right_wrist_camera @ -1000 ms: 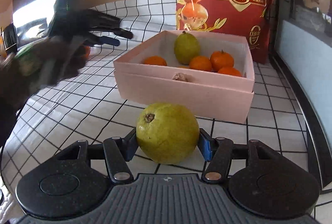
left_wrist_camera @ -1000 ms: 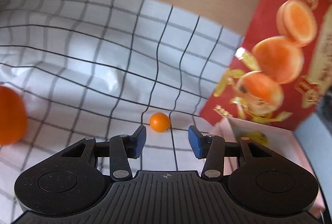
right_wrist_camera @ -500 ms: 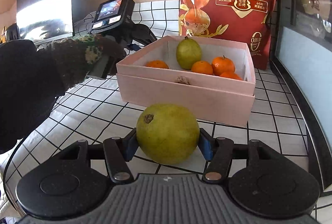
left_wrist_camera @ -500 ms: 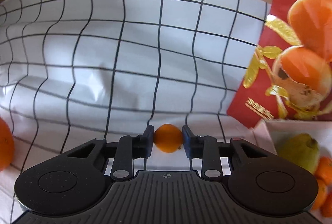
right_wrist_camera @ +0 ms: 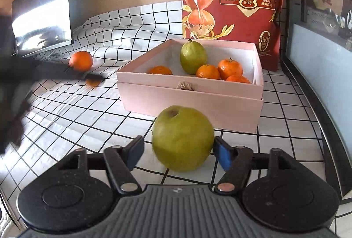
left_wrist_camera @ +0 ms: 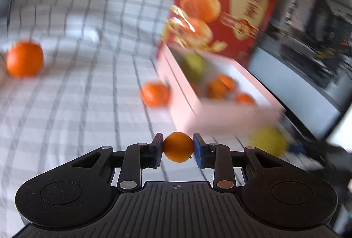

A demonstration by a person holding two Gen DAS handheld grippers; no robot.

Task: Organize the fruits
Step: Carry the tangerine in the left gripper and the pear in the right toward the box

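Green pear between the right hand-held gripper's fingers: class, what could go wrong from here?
The right hand-held gripper has just been opening; the green pear sits free between its pads and may roll on the checked cloth. The left hand-held gripper pinches a small orange, which could slip before reaching the pink box.

Small round kumquat was pinched between two blue pads, off the cloth. Green pear sat on the grid cloth, stem end up, just in front of the pink box. Box was open and held a second pear plus four tangerines. Two more oranges lay loose left of the box.
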